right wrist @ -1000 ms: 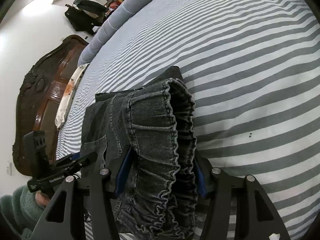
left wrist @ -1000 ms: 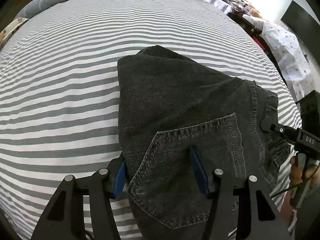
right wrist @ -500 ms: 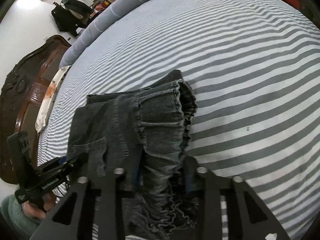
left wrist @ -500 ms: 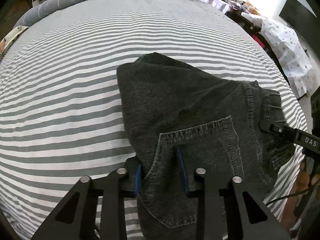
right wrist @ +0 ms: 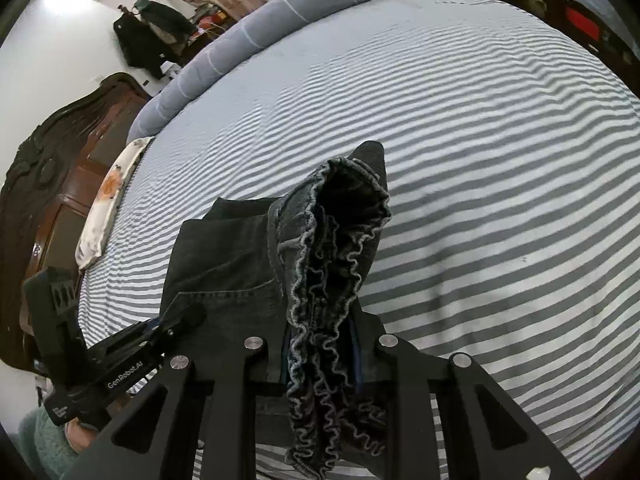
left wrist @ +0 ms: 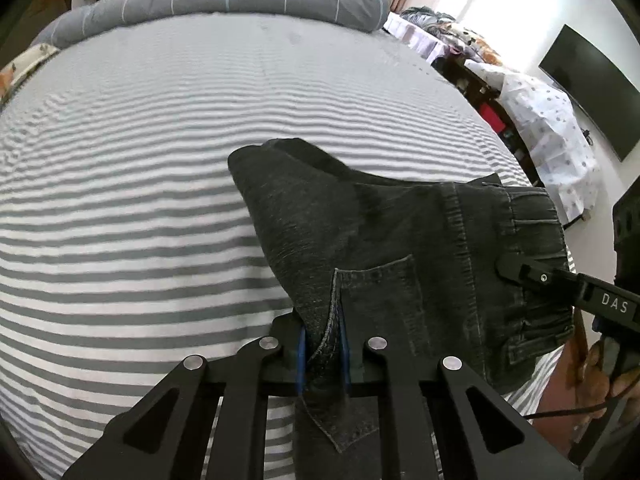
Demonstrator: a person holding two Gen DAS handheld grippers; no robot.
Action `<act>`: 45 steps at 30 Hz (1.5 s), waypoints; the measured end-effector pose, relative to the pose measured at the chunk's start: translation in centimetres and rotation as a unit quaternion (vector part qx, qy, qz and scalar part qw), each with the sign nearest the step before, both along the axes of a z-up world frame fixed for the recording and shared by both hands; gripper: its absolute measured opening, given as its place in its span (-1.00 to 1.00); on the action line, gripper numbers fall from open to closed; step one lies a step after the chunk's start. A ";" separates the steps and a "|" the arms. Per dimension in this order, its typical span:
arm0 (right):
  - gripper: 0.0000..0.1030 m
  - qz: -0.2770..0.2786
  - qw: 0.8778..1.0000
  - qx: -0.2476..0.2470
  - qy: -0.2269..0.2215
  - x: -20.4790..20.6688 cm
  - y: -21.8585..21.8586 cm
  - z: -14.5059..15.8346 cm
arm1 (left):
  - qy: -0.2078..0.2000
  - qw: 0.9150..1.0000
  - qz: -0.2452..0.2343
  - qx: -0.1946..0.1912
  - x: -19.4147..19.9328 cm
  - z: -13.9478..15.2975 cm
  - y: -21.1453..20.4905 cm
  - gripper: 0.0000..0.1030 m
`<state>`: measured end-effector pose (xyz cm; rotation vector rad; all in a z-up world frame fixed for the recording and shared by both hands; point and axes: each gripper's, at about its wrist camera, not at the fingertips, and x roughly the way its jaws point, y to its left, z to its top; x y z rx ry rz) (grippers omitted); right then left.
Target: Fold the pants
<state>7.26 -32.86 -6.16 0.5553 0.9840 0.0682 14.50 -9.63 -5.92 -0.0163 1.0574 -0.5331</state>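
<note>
So both grippers have gone from straddling the pants (left wrist: 360, 232) a second ago to pinching them. The left gripper (left wrist: 322, 344) is closing on the edge by the back pocket (left wrist: 376, 292), with denim bunched between its blue pads. The right gripper (right wrist: 322, 356) is closing on the ruffled elastic waistband (right wrist: 332, 280). The near end now rides up off the striped bed (left wrist: 140, 200) while the far part lies on it. Looks like they're set to carry that end over for the next fold.
</note>
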 end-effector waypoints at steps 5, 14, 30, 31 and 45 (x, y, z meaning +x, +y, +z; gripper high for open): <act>-0.60 0.010 1.000 0.006 -0.006 0.5 1.5 0.7 | -0.007 1.000 0.017 -0.005 0.5 0.9 2.0 -0.76; -0.60 0.054 0.998 0.015 -0.020 4.7 5.8 2.5 | -0.029 0.998 0.054 0.005 2.4 2.6 7.4 -0.76; -0.60 0.121 0.992 0.030 -0.007 16.4 15.5 1.7 | -0.038 0.991 0.117 0.052 9.3 2.3 16.9 -0.75; -0.60 0.121 0.992 0.031 -0.005 16.8 15.8 1.6 | -0.037 0.991 0.116 0.055 10.1 2.3 17.3 -0.75; -0.33 0.120 0.992 -0.027 0.017 18.5 17.3 -1.8 | -0.023 0.985 0.126 0.112 11.9 -2.3 18.6 -0.51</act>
